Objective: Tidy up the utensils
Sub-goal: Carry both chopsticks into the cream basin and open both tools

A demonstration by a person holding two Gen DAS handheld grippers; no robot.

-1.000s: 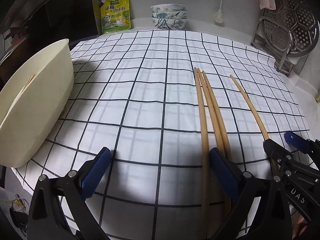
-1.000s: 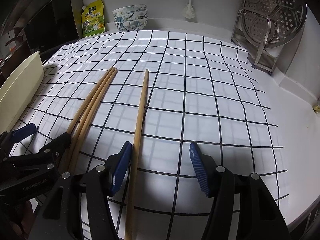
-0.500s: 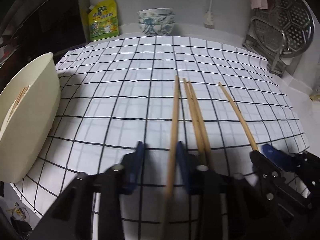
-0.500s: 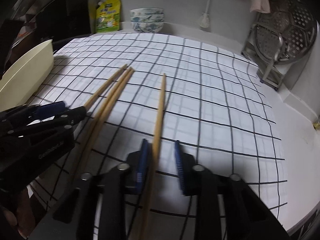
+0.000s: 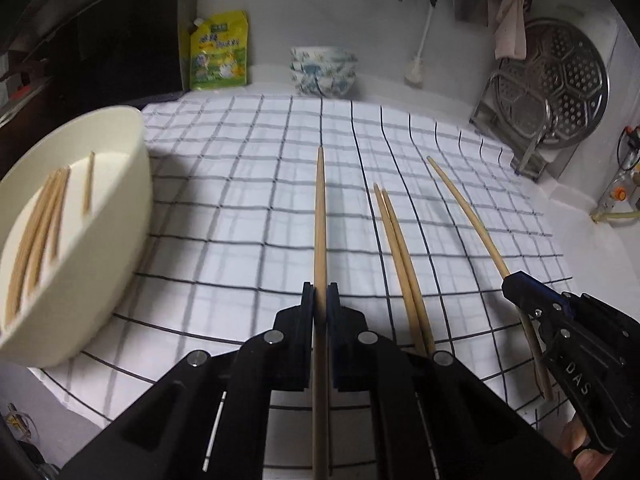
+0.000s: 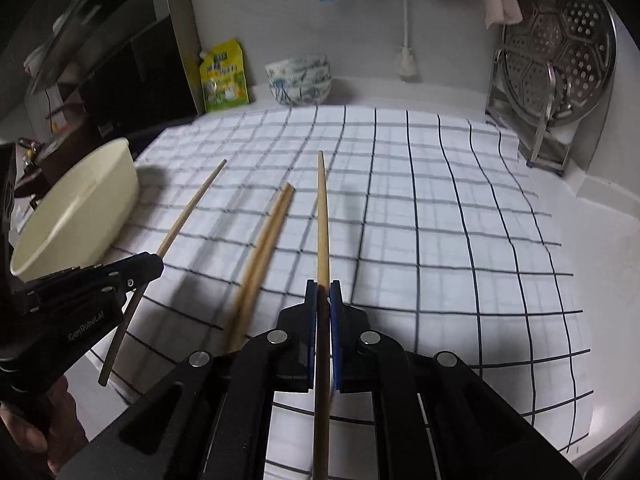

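Observation:
My left gripper [image 5: 320, 294] is shut on one wooden chopstick [image 5: 320, 216] and holds it above the checked cloth [image 5: 240, 208]. My right gripper [image 6: 324, 292] is shut on another chopstick [image 6: 323, 220], also lifted. Two chopsticks [image 5: 400, 256] lie side by side on the cloth between the grippers; they also show in the right wrist view [image 6: 264, 244]. A cream tub [image 5: 120, 216] at the left holds several chopsticks [image 5: 40, 224]. In the left wrist view the right gripper [image 5: 516, 284] shows at the right; in the right wrist view the left gripper [image 6: 150, 266] shows at the left.
A yellow-green pouch [image 5: 218, 52] and stacked patterned bowls [image 5: 322, 70] stand at the back wall. A metal rack with a perforated steamer plate [image 5: 552, 88] stands at the back right. The counter edge is near, below the grippers.
Both grippers have closed, each on one chopstick, and lifted it off the cloth. The view has risen, so the tub's inside now shows.

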